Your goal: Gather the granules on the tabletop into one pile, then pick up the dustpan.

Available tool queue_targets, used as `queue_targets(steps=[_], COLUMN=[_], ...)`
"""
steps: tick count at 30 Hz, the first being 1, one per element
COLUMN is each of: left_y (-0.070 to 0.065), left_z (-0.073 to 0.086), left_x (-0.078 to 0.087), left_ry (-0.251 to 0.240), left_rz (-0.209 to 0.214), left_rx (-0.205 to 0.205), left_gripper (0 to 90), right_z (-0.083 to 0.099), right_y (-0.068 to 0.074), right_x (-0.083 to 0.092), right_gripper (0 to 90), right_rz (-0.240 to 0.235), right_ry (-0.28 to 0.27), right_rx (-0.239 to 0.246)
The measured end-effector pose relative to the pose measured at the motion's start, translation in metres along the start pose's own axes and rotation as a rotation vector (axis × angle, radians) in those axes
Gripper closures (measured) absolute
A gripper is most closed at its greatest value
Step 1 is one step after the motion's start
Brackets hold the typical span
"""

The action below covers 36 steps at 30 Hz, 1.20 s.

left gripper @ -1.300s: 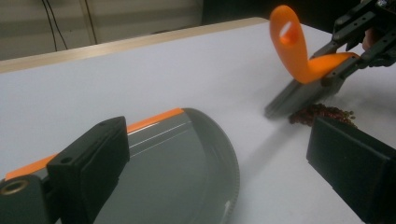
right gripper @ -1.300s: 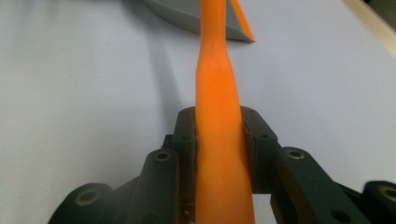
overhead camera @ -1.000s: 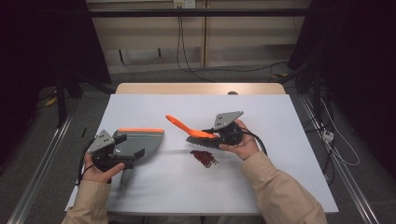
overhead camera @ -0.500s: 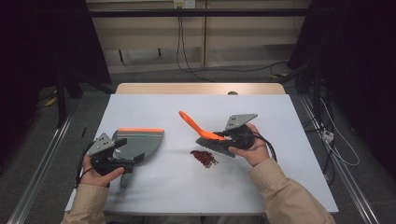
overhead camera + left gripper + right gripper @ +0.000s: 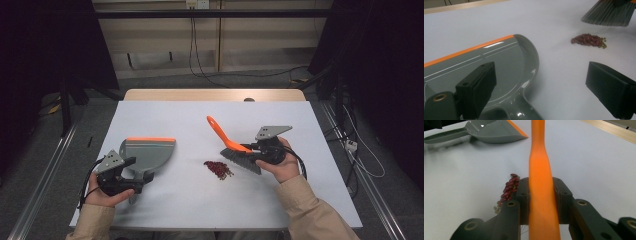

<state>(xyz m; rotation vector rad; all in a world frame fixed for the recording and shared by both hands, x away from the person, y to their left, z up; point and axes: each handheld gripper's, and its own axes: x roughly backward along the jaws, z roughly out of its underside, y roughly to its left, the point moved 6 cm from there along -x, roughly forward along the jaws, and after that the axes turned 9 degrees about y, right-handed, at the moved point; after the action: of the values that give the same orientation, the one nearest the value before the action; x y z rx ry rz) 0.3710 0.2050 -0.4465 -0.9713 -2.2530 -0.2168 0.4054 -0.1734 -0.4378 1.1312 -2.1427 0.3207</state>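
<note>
Brush (image 5: 235, 147) clamped in right hand-held gripper (image 5: 252, 148); left hand-held gripper (image 5: 539, 90) gapes empty beside dustpan (image 5: 486, 65).

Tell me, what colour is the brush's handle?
Bright orange; the brush handle shows best in the right gripper view.

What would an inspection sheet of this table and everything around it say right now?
Surface: white table top, bare apart from the job's things.
Job's things: grey plastic dustpan with orange lip; orange-handled brush with grey bristles; small pile of dark red beans.
Clutter: nothing seen.
Grippers: right gripper clamps the brush handle; left gripper jaws apart beside the dustpan.
Cables: black leads behind the table.
Surroundings: dark floor, metal rails.
</note>
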Motion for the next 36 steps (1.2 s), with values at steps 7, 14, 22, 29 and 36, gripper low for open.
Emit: queue_targets(steps=[7,14,22,29,36], left_y=[0.001,0.005,0.006,0.009,0.01], left_z=[0.011,0.018,0.02,0.024,0.03], left_x=[0.0,0.002,0.006,0.012,0.012], left_ry=[0.05,0.075,0.065,0.069,0.092], left_rz=[-0.037,-0.076,-0.082,-0.105,-0.11], left_rx=[0.003,0.0,0.02,0.033,0.054], left_gripper=[9.8,11.7,12.5,13.7,15.7], right_z=[0.006,0.013,0.016,0.017,0.016], right_y=[0.002,0.001,0.003,0.0,-0.001], right_x=[0.009,0.01,0.011,0.014,0.016], right_gripper=[71.2,71.2,71.2,71.2,71.2], right_rz=[0.003,0.01,0.005,0.018,0.025], right_ry=[-0.015,-0.005,-0.004,-0.016,-0.026], right_rx=[-0.028,-0.042,-0.046,-0.056,-0.062])
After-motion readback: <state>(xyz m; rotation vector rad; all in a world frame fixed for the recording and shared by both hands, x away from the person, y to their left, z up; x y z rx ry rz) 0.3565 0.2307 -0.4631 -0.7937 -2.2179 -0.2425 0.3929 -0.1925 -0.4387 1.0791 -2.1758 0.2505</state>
